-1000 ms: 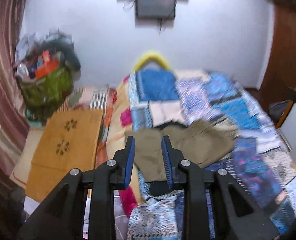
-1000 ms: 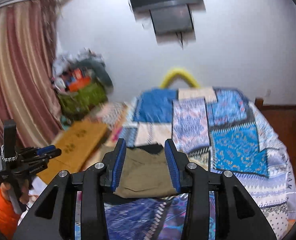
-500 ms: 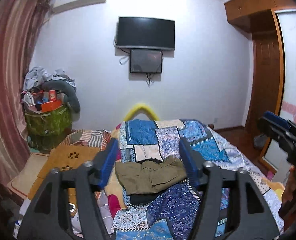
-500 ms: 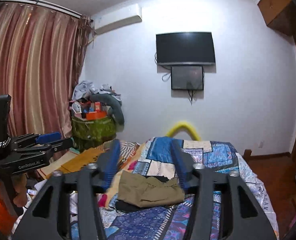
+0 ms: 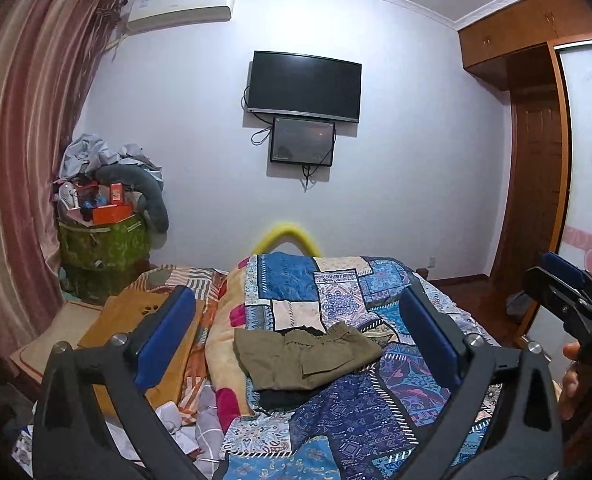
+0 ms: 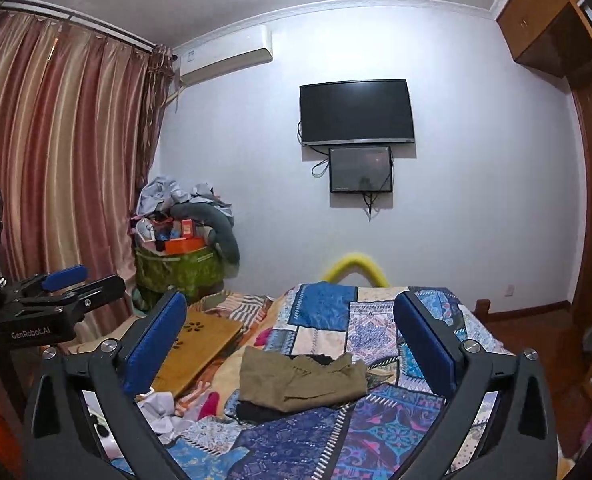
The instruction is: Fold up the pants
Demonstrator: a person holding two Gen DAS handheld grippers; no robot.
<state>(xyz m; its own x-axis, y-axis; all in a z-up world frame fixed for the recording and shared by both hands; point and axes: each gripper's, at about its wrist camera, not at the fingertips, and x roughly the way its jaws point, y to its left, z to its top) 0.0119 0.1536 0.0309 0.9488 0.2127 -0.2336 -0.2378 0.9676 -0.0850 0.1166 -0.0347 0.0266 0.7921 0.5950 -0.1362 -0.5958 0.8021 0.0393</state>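
Olive-brown pants (image 5: 304, 356) lie folded in a small bundle on the patchwork quilt (image 5: 376, 408), on top of a dark garment (image 5: 280, 398). My left gripper (image 5: 296, 296) hovers well back from them, jaws opening wide, nothing between the blue pads (image 5: 168, 336). The right wrist view shows the same pants (image 6: 300, 380) ahead of my right gripper (image 6: 290, 300), whose jaws are also opening and hold nothing. Each gripper appears at the edge of the other's view: the right gripper (image 5: 568, 292) at far right, the left gripper (image 6: 68, 284) at far left.
An orange wooden lap tray (image 5: 136, 320) lies left of the bed, with loose white cloth (image 6: 156, 404) near it. A green bag piled with clutter (image 5: 100, 240) stands by the curtain (image 5: 16, 160). A TV (image 5: 304, 86) hangs on the far wall; a wardrobe (image 5: 536, 200) is at right.
Both grippers have drawn back and risen away from the pants, which now look smaller and farther off. Both pairs of jaws have spread from narrow to wide.
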